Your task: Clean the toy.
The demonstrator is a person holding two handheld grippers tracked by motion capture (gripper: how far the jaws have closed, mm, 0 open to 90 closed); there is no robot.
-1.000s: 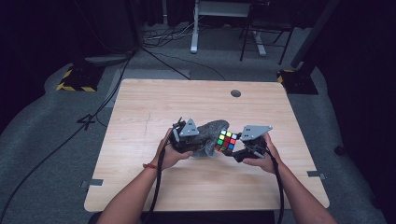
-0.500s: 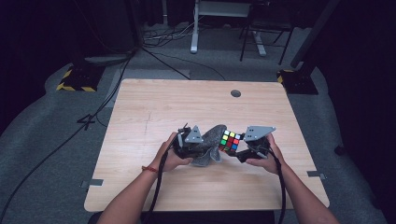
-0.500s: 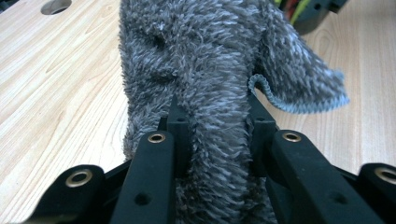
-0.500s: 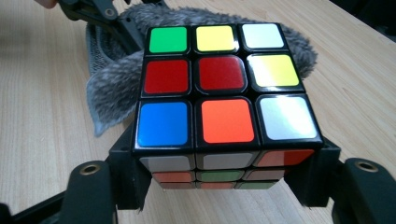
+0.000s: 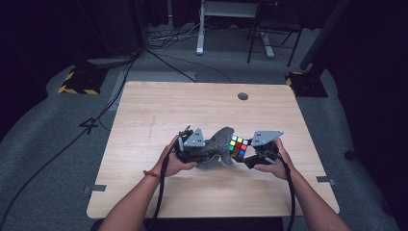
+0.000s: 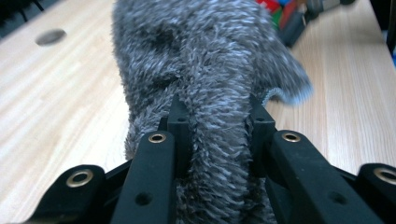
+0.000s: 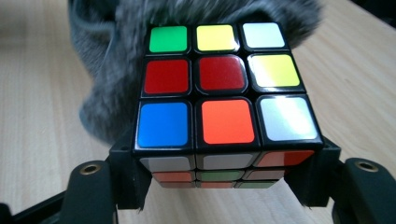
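A grey fluffy cloth (image 5: 217,144) lies bunched near the table's front middle. My left gripper (image 5: 192,147) is shut on a fold of the cloth (image 6: 215,140), which stands up between its black jaws. A scrambled colour cube (image 5: 237,147) is held in my right gripper (image 5: 250,151), whose jaws clamp its lower sides. In the right gripper view the cube (image 7: 224,93) shows a top face of mixed colours and presses against the cloth (image 7: 107,70) behind it. The two grippers face each other, with cloth and cube touching between them.
The wooden table (image 5: 159,110) has a round dark cable hole (image 5: 243,96) at the back. Black cables (image 5: 161,192) trail from both grippers toward the front edge. Chair and desk legs (image 5: 262,43) stand on the grey floor behind.
Both hands have shifted slightly rightward and toward the front edge, carrying cloth and cube together. Both holds look unchanged.
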